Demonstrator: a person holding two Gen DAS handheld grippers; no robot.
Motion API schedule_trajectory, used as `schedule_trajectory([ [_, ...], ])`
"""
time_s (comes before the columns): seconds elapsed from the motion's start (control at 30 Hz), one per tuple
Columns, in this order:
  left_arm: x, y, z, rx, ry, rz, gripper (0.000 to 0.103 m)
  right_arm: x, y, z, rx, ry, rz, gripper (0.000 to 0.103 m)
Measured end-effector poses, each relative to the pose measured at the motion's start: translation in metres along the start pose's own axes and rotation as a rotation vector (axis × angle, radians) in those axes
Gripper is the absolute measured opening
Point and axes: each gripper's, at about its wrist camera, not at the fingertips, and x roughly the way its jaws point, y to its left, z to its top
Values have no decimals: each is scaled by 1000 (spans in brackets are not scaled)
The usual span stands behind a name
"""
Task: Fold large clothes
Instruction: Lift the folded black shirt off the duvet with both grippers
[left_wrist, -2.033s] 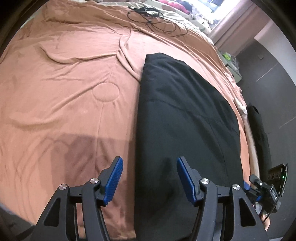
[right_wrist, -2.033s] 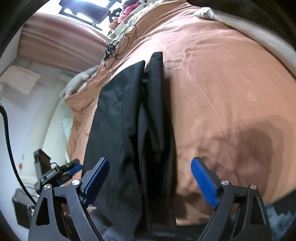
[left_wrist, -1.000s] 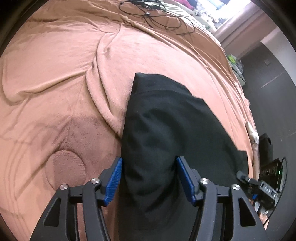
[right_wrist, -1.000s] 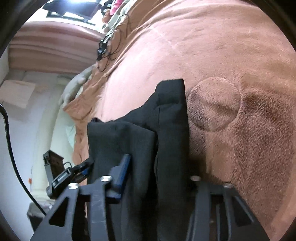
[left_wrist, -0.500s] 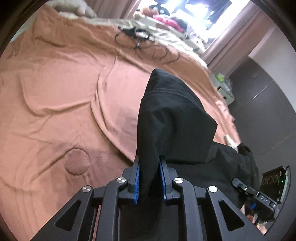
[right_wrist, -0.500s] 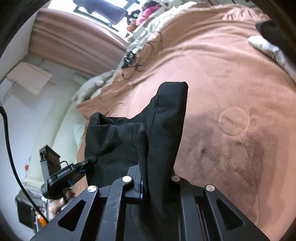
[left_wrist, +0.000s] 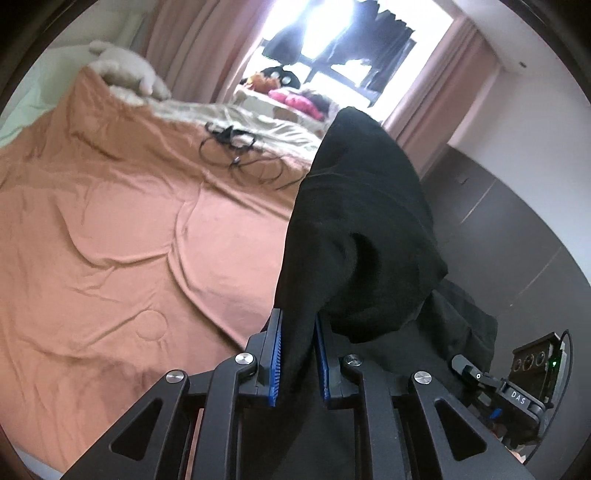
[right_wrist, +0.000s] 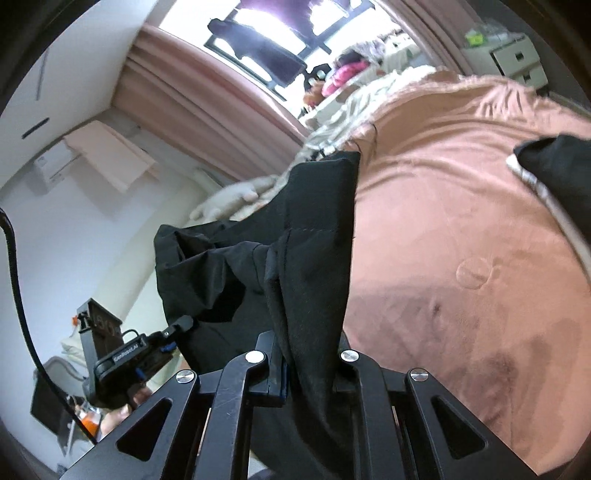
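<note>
A large black garment (left_wrist: 362, 229) hangs lifted above a bed with a rust-orange cover (left_wrist: 110, 236). My left gripper (left_wrist: 297, 332) is shut on a fold of this cloth, blue pads pressing both sides. In the right wrist view the same black garment (right_wrist: 306, 236) stands up in a tall fold, and my right gripper (right_wrist: 308, 354) is shut on its lower edge. The other gripper (right_wrist: 133, 354) shows at the left of that view, and the right one (left_wrist: 517, 391) at the lower right of the left wrist view. The cloth hides the right gripper's pads.
A tangle of black cable (left_wrist: 236, 155) lies on the bed near a beige blanket (left_wrist: 236, 118). A second dark item (right_wrist: 561, 166) lies at the bed's right edge. Pink curtains (right_wrist: 207, 96) and a bright window are behind. A white drawer unit (right_wrist: 517, 59) stands beyond the bed.
Both grippers closed on the black garment and rose, lifting it off the bed. The views tilted up, bringing the window and curtains into sight.
</note>
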Motion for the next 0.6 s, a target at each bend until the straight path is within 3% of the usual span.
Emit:
schedule_trajectory([
  [0.27, -36, -68, -7, 39, -56, -77, 16, -84, 28, 24, -84, -106, -20, 11],
  [0.6, -42, -168, -19, 80, -41, -181, 15, -195, 34, 55, -167, -199, -146, 11],
])
